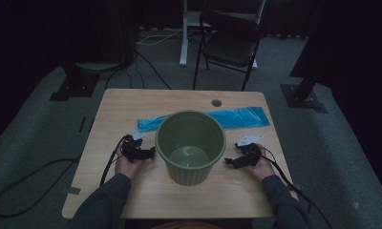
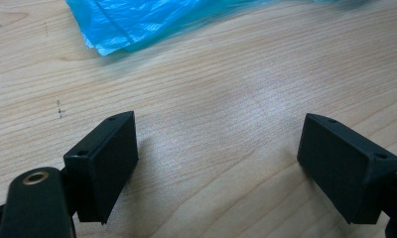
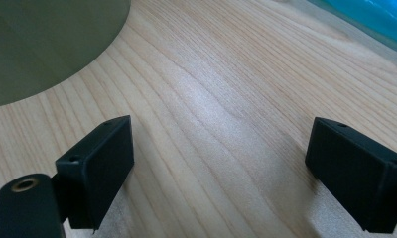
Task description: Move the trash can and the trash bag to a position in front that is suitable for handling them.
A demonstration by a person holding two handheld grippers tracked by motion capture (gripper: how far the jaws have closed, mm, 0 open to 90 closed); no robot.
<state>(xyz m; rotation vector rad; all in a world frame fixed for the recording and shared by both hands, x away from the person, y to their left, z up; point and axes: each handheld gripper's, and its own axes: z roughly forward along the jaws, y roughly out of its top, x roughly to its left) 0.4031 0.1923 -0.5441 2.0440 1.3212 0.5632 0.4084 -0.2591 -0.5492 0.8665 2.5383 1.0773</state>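
A green plastic bucket [image 1: 191, 143] stands upright in the middle of the wooden table [image 1: 132, 100], its wall also at the upper left of the right gripper view [image 3: 42, 44]. Behind it lies a flat folded blue plastic bag [image 1: 241, 117], a corner of which shows in the left gripper view [image 2: 137, 22]. My left gripper [image 1: 151, 152] rests on the table just left of the bucket, open, jaws wide apart over bare wood [image 2: 216, 163]. My right gripper [image 1: 228, 162] sits just right of the bucket, also open with nothing between its jaws [image 3: 219, 168].
A black folding chair [image 1: 229, 43] and a white stand leg [image 1: 184, 33] are on the floor beyond the table. A small round hole [image 1: 216, 102] is near the table's far edge. Cables trail across the floor at left [image 1: 31, 186].
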